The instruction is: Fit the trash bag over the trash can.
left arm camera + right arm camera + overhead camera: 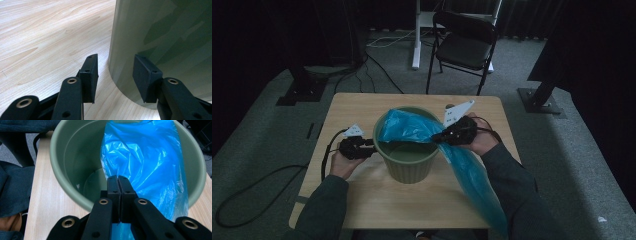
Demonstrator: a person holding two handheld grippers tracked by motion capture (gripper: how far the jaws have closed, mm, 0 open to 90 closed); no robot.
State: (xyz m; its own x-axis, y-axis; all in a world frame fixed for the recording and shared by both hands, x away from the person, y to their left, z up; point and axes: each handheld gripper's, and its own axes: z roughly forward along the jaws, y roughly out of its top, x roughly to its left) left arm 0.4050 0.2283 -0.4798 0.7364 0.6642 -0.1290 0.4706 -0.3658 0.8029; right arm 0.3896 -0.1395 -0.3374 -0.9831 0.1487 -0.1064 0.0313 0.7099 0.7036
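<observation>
The right gripper [117, 180] pinches a blue plastic bag [147, 162] draped across the green bin [404, 165] on the wooden table [357, 107], while the left gripper [116, 72] stands spread astride the bin's wall

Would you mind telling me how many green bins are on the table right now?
1. The green bin stands mid-table between the left gripper and the right gripper, with a blue plastic bag draped over its rim. Nothing suggests another hidden.
</observation>
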